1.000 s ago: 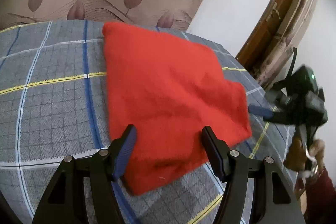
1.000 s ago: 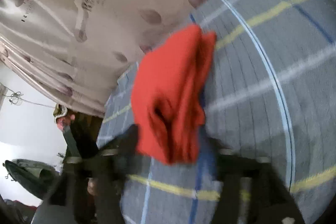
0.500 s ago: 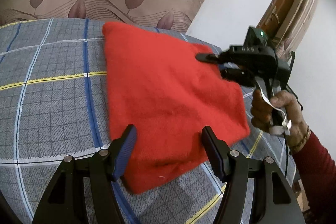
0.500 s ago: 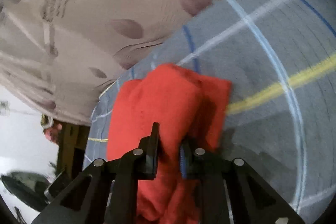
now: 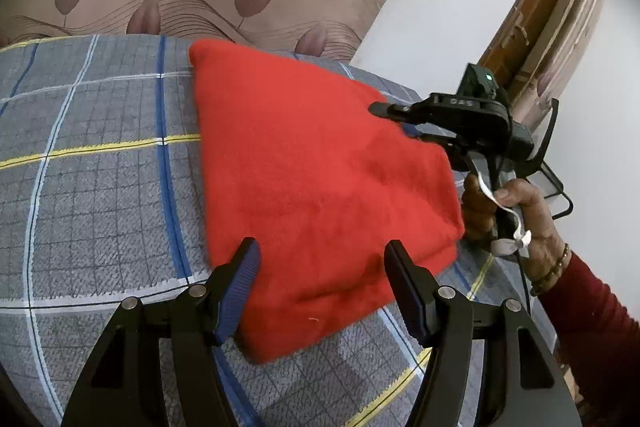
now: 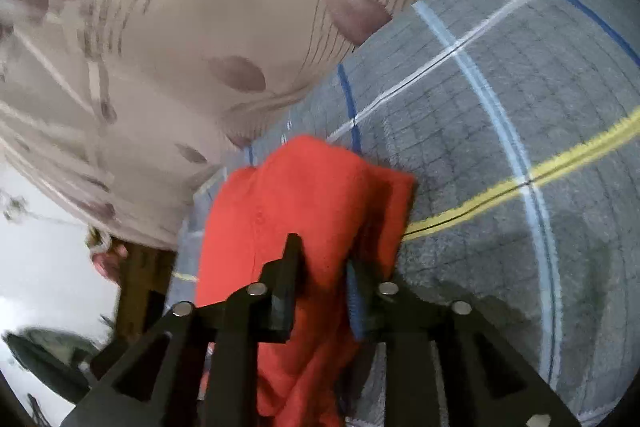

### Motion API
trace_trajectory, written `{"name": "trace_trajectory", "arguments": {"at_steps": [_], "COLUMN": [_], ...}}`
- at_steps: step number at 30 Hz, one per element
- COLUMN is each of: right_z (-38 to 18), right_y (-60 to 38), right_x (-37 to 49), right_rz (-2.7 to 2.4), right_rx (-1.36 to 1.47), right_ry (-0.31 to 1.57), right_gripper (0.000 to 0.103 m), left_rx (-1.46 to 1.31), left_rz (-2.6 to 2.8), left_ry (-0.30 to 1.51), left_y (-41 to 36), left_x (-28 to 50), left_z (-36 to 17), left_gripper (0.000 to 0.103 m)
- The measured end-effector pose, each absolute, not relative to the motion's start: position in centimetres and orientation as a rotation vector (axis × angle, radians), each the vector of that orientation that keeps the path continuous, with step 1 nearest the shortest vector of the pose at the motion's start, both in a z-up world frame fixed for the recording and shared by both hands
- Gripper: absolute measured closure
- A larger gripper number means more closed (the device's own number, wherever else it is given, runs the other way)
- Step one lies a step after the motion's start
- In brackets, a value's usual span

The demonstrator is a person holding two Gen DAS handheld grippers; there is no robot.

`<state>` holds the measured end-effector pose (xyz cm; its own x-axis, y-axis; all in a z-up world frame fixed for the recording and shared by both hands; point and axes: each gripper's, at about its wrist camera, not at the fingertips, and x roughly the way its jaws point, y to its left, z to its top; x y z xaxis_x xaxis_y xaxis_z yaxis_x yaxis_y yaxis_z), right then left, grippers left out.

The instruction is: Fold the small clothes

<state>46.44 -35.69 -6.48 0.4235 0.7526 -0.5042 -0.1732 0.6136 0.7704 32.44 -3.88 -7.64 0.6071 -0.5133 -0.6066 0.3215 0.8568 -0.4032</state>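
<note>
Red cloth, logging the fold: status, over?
Right hand-held gripper clamped on red cloth edge, jaws just easing. Left hand-held gripper open over near edge. Nothing obstructing.

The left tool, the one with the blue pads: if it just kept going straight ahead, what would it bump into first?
Most likely the red cloth. The left tool hangs open just above the cloth's near edge, angled down at it, so it should land on the fabric. Depth is hard to judge through this lens.
</note>
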Motion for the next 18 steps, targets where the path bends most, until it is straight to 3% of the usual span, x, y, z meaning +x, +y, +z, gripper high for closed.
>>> {"name": "trace_trajectory", "arguments": {"at_steps": [4, 6, 8, 11, 13, 14, 18], "right_z": [-4.3, -2.9, -2.6, -3.2, -4.2, -4.6, -5.0], "right_y": [-36.4, -35.7, -34.8, -33.0, -31.5, -31.1, -32.2], "right_x": [43.1, 39.8, 37.1, 34.0, 32.9, 32.7, 32.4], "right_rz": [0.689, 0.733, 0.763, 0.77, 0.778, 0.768, 0.725], "right_rx": [0.7, 0.64, 0.579, 0.482, 0.416, 0.387, 0.42], "right_ry": [0.907, 0.894, 0.897, 0.93, 0.962, 0.991, 1.029], "right_gripper": [0.072, 0.051, 0.038, 0.038, 0.061, 0.092, 0.094], "left_rx": [-0.276, -0.284, -0.291, -0.302, -0.316, -0.326, -0.325], "left_rz": [-0.488, -0.492, -0.495, -0.498, -0.502, -0.501, -0.479], "left_ry": [0.779, 0.779, 0.779, 0.778, 0.775, 0.775, 0.783], "left_y": [-3.7, -3.6, -3.5, -3.3, -3.0, -2.8, -2.2], "left_x": [32.4, 32.4, 32.5, 32.5, 32.4, 32.4, 32.0], "left_z": [-7.7, -7.7, -7.7, -7.8, -7.8, -7.8, -7.9], "left_gripper": [0.038, 0.038, 0.038, 0.038, 0.038, 0.038, 0.038]}}
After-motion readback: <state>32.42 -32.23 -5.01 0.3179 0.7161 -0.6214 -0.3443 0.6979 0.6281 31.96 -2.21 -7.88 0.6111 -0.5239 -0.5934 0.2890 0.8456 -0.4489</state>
